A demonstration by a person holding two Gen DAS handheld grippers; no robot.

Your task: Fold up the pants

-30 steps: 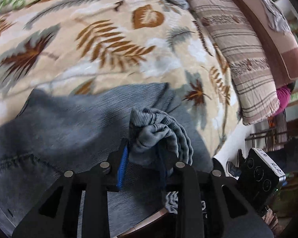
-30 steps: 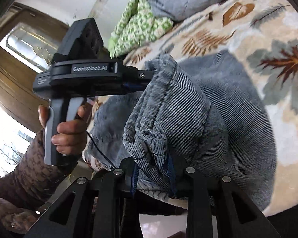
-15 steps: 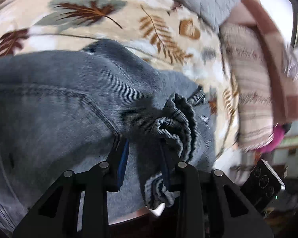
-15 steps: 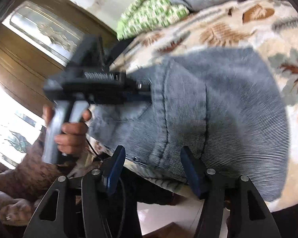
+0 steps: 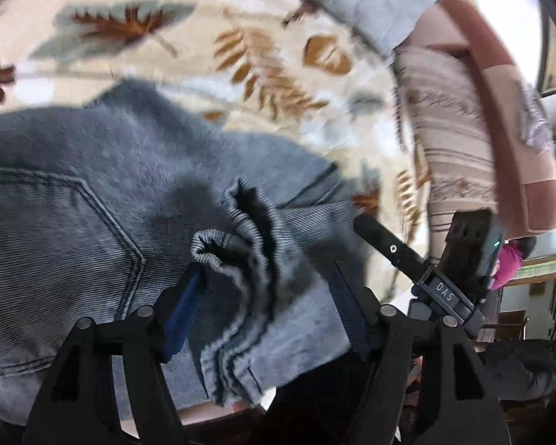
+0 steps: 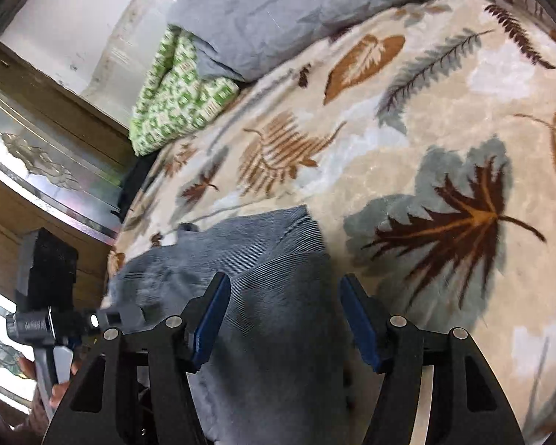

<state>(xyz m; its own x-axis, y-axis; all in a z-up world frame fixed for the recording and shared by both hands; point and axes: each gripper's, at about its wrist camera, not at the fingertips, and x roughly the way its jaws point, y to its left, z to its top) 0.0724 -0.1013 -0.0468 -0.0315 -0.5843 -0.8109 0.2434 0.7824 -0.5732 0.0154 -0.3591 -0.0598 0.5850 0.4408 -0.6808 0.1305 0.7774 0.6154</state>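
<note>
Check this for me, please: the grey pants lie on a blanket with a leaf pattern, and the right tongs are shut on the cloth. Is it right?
Not quite. The right tongs are not shut on the cloth: the right wrist view shows the blue pads standing apart over the grey pants, gripping nothing. The rest is right: the pants lie on the blanket with a leaf pattern.
</note>
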